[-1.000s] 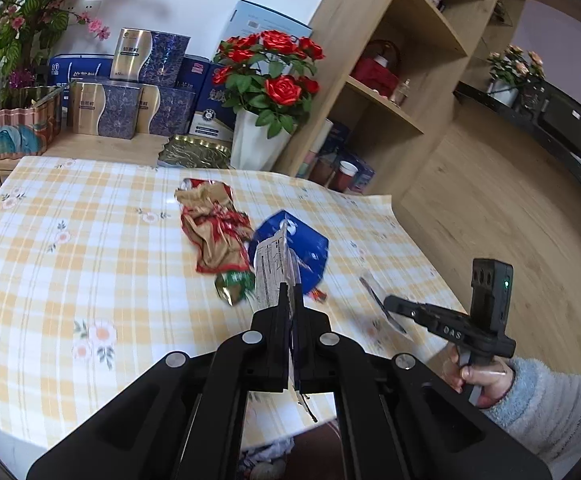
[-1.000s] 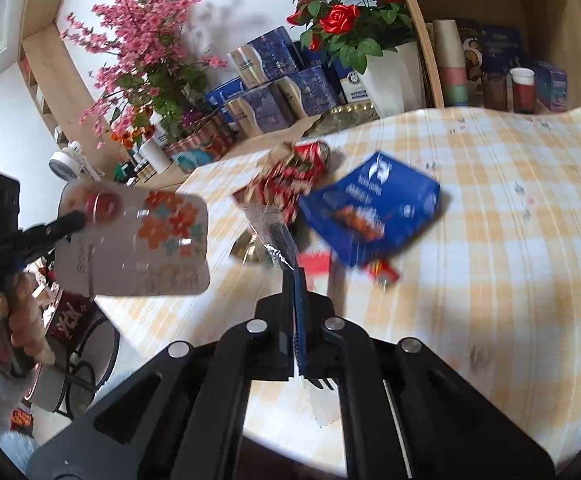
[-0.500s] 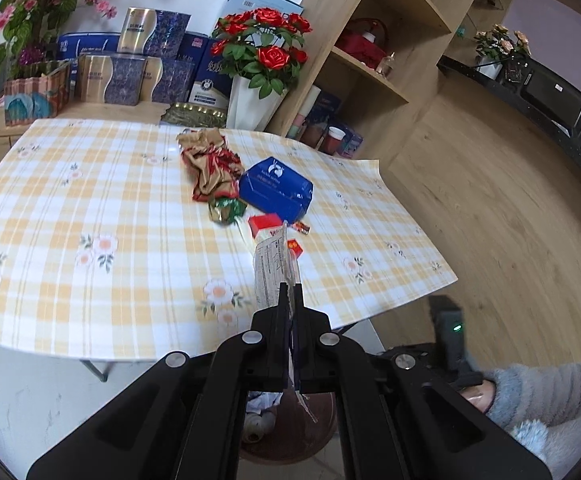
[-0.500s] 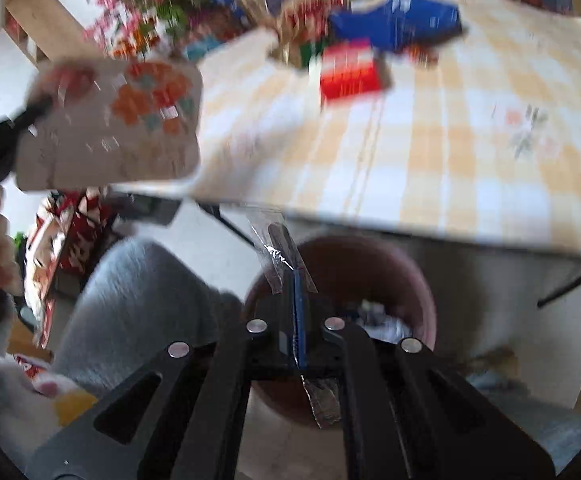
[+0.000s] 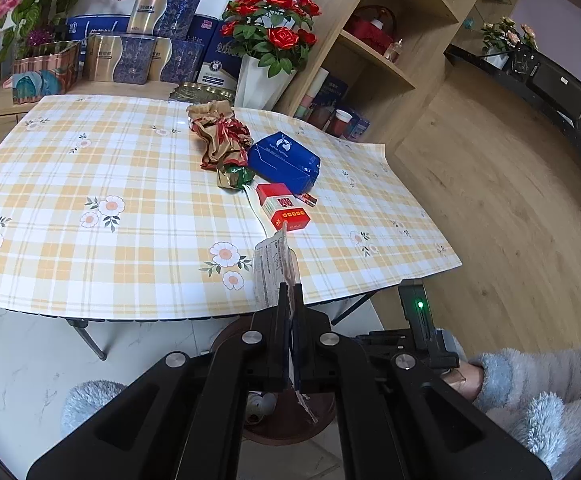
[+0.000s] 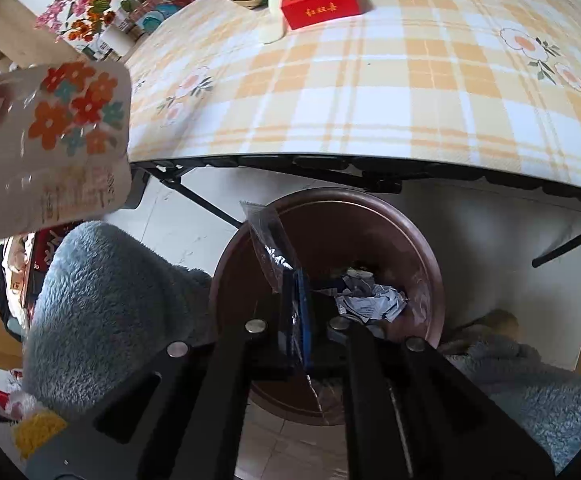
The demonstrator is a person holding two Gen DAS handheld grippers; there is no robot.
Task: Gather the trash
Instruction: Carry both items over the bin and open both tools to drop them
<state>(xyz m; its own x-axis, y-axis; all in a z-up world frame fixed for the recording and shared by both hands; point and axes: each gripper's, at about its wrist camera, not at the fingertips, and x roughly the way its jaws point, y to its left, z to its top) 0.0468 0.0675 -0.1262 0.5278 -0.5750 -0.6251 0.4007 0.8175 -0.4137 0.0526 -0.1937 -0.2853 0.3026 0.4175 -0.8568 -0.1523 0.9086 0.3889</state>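
The left hand-held gripper point(image 5: 290, 300) is clamped tight on a flat printed packet point(image 5: 271, 270), which is held just off the near edge of the table point(image 5: 90, 280). The same packet point(image 6: 46, 136) is seen from its flowered side at the left of the right wrist view, beside a knee in fluffy blue fabric point(image 6: 102, 300).

The right hand-held gripper point(image 6: 296, 304) is held over a round brown bin point(image 6: 422, 264) that stands on the floor under the table edge. Its jaws have just been opening and are seen a narrow way apart, with a clear plastic wrapper point(image 6: 268, 246) between them; whether the pads press on it cannot be told. Crumpled white paper point(image 6: 370, 300) is seen in the bin.

On the checked cloth of the table a red box point(image 5: 284, 208) lies nearest the edge, with a white object point(image 6: 272, 20) just beside it and a small red wrapper point(image 5: 305, 199) on its other side. Behind it a blue box point(image 5: 284, 158) is seen, touching a crumpled gold-and-red bag point(image 5: 220, 140). A vase of red roses point(image 5: 272, 40) stands beyond the far edge of the table. The right hand point(image 5: 460, 380), in a fluffy sleeve, is seen in the left wrist view.
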